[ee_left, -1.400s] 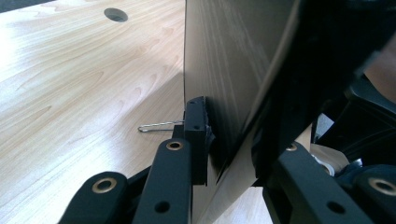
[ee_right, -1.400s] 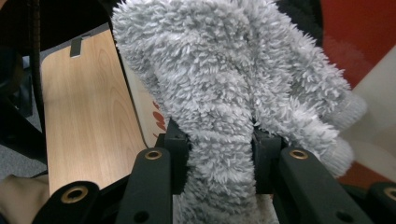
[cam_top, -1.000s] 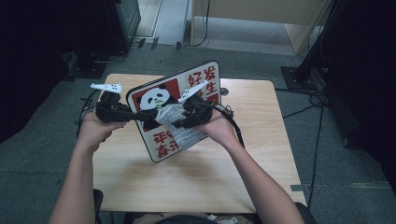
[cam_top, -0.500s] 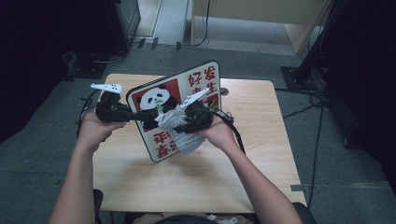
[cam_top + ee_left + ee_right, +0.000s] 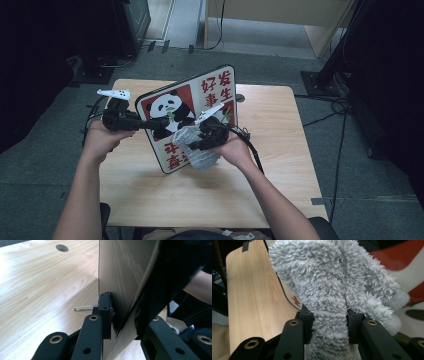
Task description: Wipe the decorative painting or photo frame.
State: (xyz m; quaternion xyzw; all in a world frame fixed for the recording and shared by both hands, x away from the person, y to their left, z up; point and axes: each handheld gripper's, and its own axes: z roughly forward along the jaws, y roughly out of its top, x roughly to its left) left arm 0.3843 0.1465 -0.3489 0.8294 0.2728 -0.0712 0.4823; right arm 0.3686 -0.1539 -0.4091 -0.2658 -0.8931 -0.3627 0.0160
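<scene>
The right gripper (image 5: 192, 145) pinches a grey fluffy cloth (image 5: 337, 290) between its jaws and presses it on the printed face of a board (image 5: 187, 117). The left gripper (image 5: 162, 122) clamps the board's left edge, holding it tilted above the table (image 5: 270, 150). The board shows a panda (image 5: 167, 110) on red, with red characters 好, 发, 事 and 生 at its upper right; those at the bottom edge are too small to read.

Your left gripper (image 5: 162, 122), at the frame's left centre, points right with jaws clamped, while your right gripper (image 5: 192, 147), just right of centre, angles down-left, jaws pinched tight, both forearms rising from the bottom edge.
</scene>
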